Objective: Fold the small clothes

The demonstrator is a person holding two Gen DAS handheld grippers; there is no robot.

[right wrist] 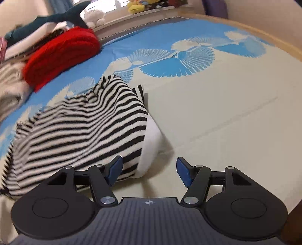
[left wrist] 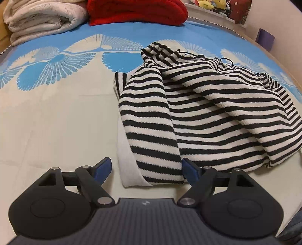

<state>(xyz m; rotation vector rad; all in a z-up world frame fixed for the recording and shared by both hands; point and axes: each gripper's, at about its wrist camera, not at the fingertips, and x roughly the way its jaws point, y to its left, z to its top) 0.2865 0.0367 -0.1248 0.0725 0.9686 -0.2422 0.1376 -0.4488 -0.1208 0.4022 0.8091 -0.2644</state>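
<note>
A black-and-white striped garment (left wrist: 198, 105) with a white hem band (left wrist: 130, 165) lies crumpled on the bed. In the left wrist view it fills the middle and right. My left gripper (left wrist: 146, 170) is open, its blue pads either side of the garment's near white-banded corner, not closed on it. In the right wrist view the same garment (right wrist: 79, 128) lies left of centre, its white band (right wrist: 151, 150) toward me. My right gripper (right wrist: 149, 172) is open, with the band's near end between its fingers and its left pad (right wrist: 115, 169) over the striped cloth.
The bed sheet (left wrist: 56, 122) is cream with a blue bird-print band at the far side. A folded cream blanket (left wrist: 41, 18) and a red knit item (left wrist: 135, 11) sit at the bed's far edge. Plush toys (right wrist: 139, 5) line a ledge behind. The wooden bed edge (right wrist: 264, 32) runs far right.
</note>
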